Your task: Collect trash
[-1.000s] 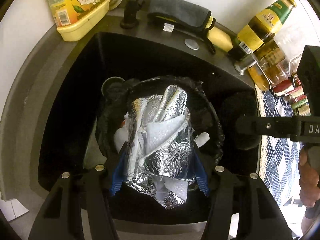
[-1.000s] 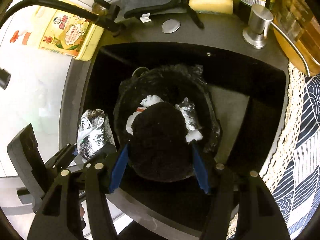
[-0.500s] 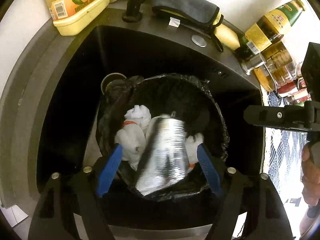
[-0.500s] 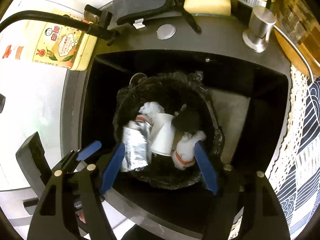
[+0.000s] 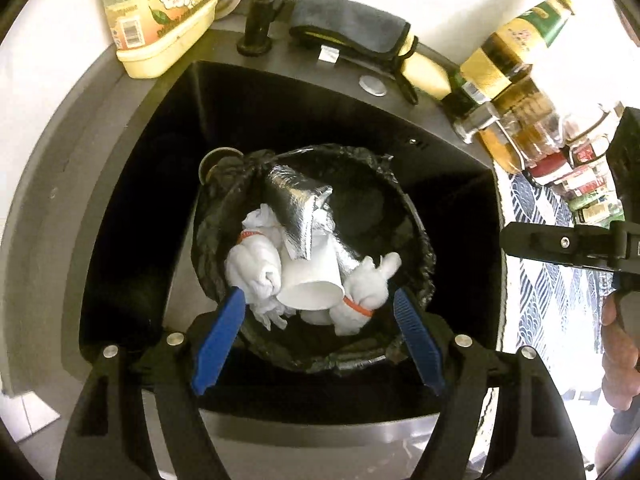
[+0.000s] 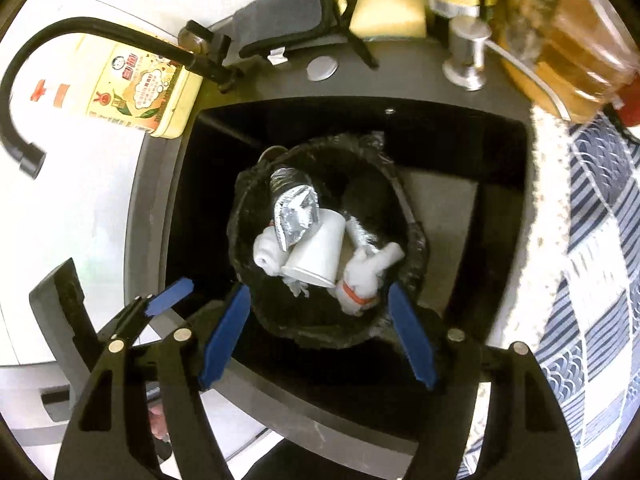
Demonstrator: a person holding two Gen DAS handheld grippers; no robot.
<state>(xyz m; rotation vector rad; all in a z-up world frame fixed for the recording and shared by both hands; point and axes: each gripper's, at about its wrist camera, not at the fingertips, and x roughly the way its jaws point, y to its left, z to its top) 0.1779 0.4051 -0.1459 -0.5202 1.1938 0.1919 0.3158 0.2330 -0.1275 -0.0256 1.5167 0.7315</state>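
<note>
**Both tools released above the lined bin in the sink**

The left tool (image 5: 318,336) hangs over the sink (image 5: 132,184) with its blue-padded fingers (image 5: 218,338) spread wide and nothing between them. The right tool (image 6: 318,334) is likewise spread apart and bare. Below both sits a bin lined with a black bag (image 5: 416,216), standing in the dark sink basin. Inside the bin lie a crumpled foil pouch (image 5: 298,208), a white paper cup (image 5: 312,284) on its side just under the pouch, and white wadded gloves with orange bands (image 5: 366,288) to either side of the cup. A dark round lump (image 6: 366,200) rests at the back of the bin. On the surface behind the sink stand a yellow detergent bottle (image 5: 160,12), a black tap (image 5: 260,8), a grey folded cloth (image 5: 348,28) and a yellow sponge (image 6: 386,14)
</note>
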